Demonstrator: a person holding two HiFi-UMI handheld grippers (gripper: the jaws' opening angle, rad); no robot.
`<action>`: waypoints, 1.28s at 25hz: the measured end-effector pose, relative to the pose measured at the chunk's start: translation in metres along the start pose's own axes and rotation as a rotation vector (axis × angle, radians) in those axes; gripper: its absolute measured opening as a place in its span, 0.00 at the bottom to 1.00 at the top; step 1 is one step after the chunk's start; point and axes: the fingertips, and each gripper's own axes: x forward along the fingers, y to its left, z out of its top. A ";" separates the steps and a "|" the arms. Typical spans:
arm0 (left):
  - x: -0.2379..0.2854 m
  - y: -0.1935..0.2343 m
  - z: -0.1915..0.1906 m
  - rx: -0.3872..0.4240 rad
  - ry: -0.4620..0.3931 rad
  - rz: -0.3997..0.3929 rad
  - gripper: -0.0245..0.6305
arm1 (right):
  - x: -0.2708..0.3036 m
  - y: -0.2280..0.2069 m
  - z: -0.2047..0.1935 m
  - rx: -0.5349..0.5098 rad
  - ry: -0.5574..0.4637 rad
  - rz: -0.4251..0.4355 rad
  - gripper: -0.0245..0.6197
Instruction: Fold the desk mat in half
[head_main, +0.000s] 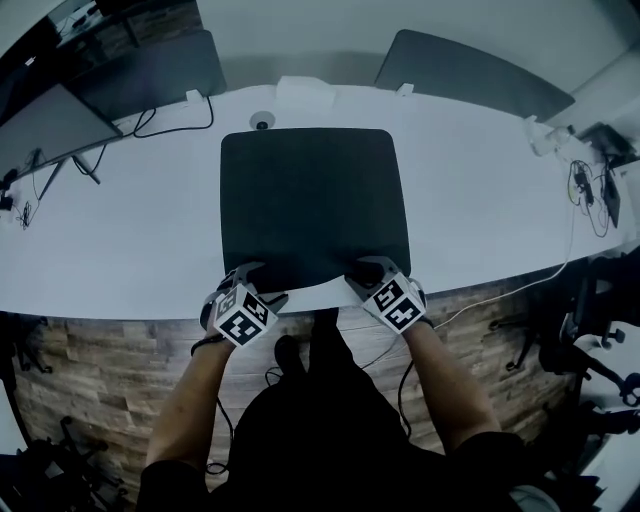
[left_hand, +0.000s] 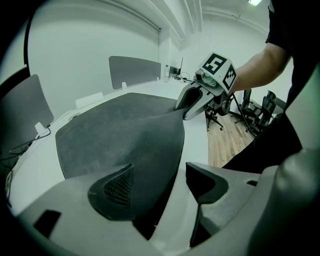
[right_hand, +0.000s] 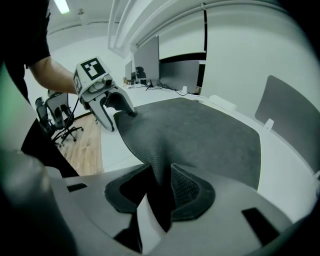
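Head view. The desk mat (head_main: 312, 205) lies flat and square on the white bench (head_main: 480, 200), its near edge at the bench's front lip. My left gripper (head_main: 258, 283) is at the near left corner and my right gripper (head_main: 368, 275) at the near right corner. The task is barely begun, and no fold shows from here.

Left gripper view. The jaws stand apart. The mat's edge (left_hand: 125, 135) runs down between them and lies against one pad, with a clear gap to the other, so this side has no hold yet. Across the mat, the right gripper (left_hand: 182, 105) has its corner raised a little off the bench.

Right gripper view. The pads are closed onto a pinched ridge of the mat (right_hand: 200, 135), and the grip looks firm. The left gripper (right_hand: 120, 112) shows at the far corner, its jaws around the edge there.

Notes for the step:
- Close the left side on its corner before lifting any further. A lift from one side would likely skew the mat.
- Take a deep bite, because the material looks limp and could slip off the tips.
- Raise both corners together.
- Carry them level over to the far edge and match corner to corner.
- Set the corners down before letting go.
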 end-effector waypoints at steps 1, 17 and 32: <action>0.001 -0.001 0.002 -0.002 -0.001 -0.008 0.51 | 0.001 -0.001 0.002 0.035 -0.002 -0.006 0.22; -0.021 0.007 0.058 0.255 -0.065 0.394 0.55 | -0.057 0.006 0.071 0.295 -0.110 -0.014 0.11; -0.072 0.003 0.047 0.256 -0.099 0.351 0.14 | -0.074 0.030 0.087 0.254 -0.108 -0.013 0.14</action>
